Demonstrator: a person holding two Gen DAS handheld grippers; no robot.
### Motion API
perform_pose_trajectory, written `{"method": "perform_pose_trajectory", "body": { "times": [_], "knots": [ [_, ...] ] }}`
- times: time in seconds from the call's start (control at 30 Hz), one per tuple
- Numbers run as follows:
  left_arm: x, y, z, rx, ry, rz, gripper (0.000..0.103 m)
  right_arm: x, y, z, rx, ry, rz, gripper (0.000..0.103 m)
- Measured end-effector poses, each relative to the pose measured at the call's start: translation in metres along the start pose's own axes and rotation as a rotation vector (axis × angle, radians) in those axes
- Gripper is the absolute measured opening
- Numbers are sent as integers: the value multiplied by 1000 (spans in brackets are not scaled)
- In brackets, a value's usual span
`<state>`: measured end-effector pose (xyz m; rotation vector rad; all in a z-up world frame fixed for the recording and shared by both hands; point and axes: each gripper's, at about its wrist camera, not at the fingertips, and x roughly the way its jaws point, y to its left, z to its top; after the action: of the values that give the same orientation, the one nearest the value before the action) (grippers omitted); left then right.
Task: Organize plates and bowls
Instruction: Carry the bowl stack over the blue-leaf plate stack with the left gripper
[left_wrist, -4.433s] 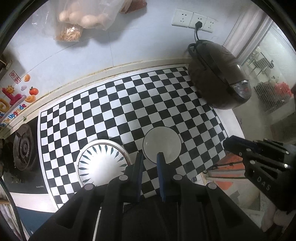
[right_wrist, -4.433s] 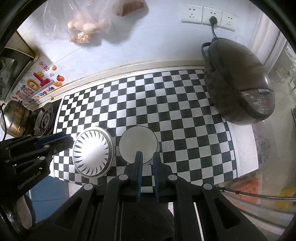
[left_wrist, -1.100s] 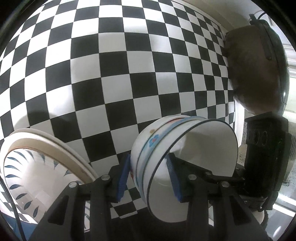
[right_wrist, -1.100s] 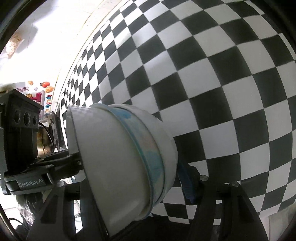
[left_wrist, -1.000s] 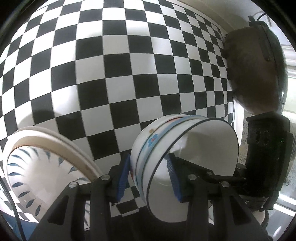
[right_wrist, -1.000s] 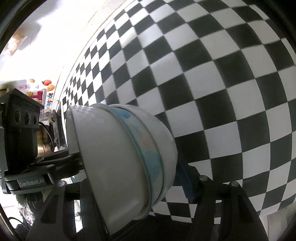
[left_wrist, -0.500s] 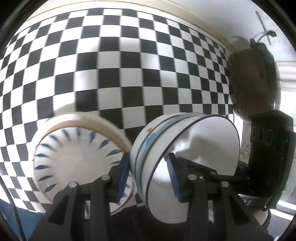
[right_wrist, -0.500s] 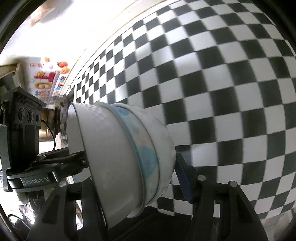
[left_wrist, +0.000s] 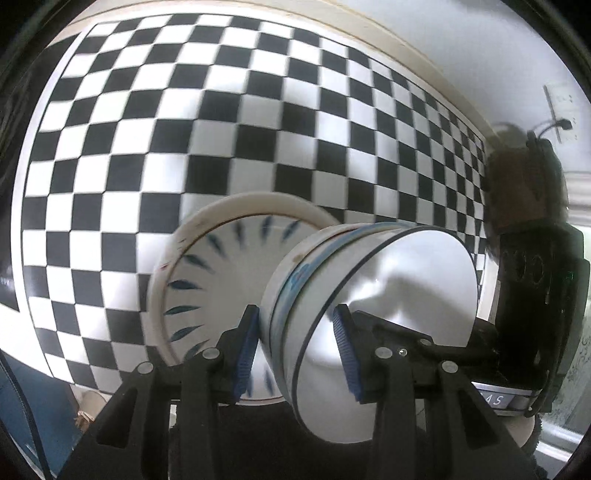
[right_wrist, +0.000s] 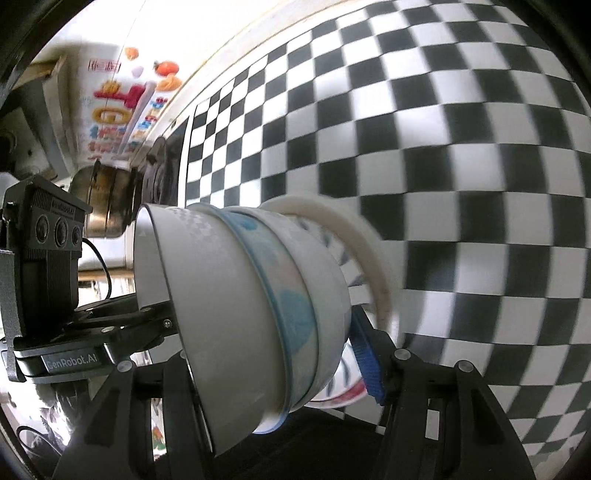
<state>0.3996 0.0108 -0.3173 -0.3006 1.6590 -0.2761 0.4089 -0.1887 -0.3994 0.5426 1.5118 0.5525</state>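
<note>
A nested stack of bowls (left_wrist: 369, 302) was clamped from opposite sides, the left gripper (left_wrist: 295, 350) pinching its rim wall and the right gripper (right_wrist: 266, 350) spanning the stack, probably so the weight was shared. The stack was held tilted above the patterned plate (left_wrist: 207, 280) on the checkered mat (left_wrist: 147, 129), presumably to be set onto it.

Checkered counter mat (left_wrist: 147, 122), pale wall (left_wrist: 461, 44), possibly blurred socket (left_wrist: 561, 107)
</note>
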Motion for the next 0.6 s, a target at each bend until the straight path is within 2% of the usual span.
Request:
{"method": "perform_pose_trajectory", "body": {
  "times": [0.3,0.6],
  "knots": [
    [7,30,-4,-54,2,9,36,38,16,4,-32,55,0,60],
    [21,39,-2,-65,26,7,36,53,17,7,-31,77,-19,60]
  ]
}}
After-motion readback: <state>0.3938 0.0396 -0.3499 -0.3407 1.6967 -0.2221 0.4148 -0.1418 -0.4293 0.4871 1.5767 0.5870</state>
